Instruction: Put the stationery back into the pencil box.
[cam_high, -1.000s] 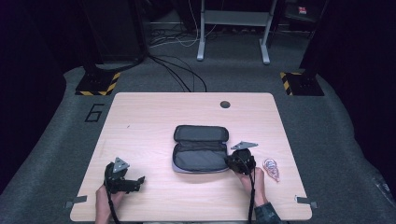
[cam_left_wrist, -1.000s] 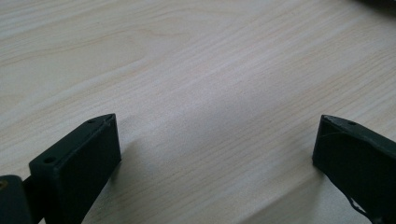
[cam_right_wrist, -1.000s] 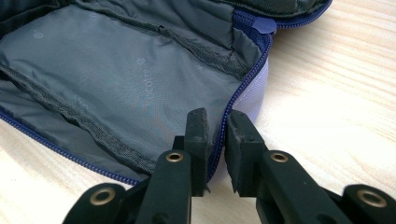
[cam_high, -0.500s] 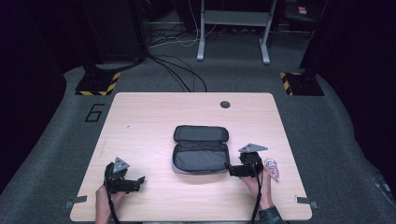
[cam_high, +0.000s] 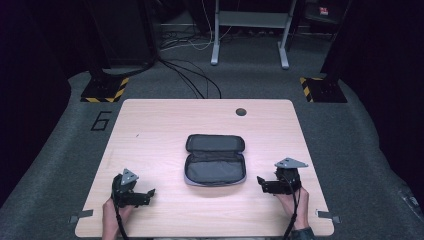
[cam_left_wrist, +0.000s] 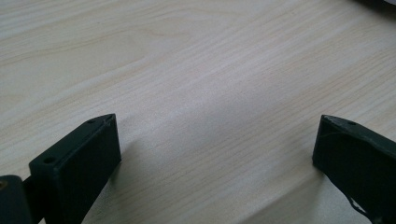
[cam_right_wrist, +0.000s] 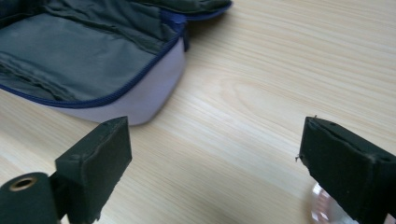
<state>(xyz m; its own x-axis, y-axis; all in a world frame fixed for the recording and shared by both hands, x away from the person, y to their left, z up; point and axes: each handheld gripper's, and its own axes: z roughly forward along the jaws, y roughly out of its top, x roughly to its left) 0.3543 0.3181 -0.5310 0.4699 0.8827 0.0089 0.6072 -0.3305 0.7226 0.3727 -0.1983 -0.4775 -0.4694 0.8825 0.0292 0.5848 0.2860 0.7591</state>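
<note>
A dark grey zip pouch (cam_high: 215, 167) lies open and flat in the middle of the wooden table (cam_high: 165, 125). Its lining and blue zip edge (cam_right_wrist: 84, 60) show at the upper left of the right gripper view. My right gripper (cam_high: 260, 182) rests to the pouch's right and points at it. Its jaws (cam_right_wrist: 215, 140) have just been opening and stand open, with only bare wood between them. A small clear, shiny thing (cam_right_wrist: 322, 210) peeks out beside the right jaw. My left gripper (cam_high: 150, 192) sits at the front left, open (cam_left_wrist: 215, 135) over bare wood.
A round cable hole (cam_high: 241, 111) sits near the table's far edge. Beyond the table are floor cables (cam_high: 195, 80), a metal frame (cam_high: 250, 30) and two yellow-and-black striped bases (cam_high: 105, 92). A "6" (cam_high: 101, 120) is marked on the floor at the left.
My right gripper has drawn back to the right, away from the pouch's edge, and now covers the spot where a small clear item lay. The left gripper has stayed put.
</note>
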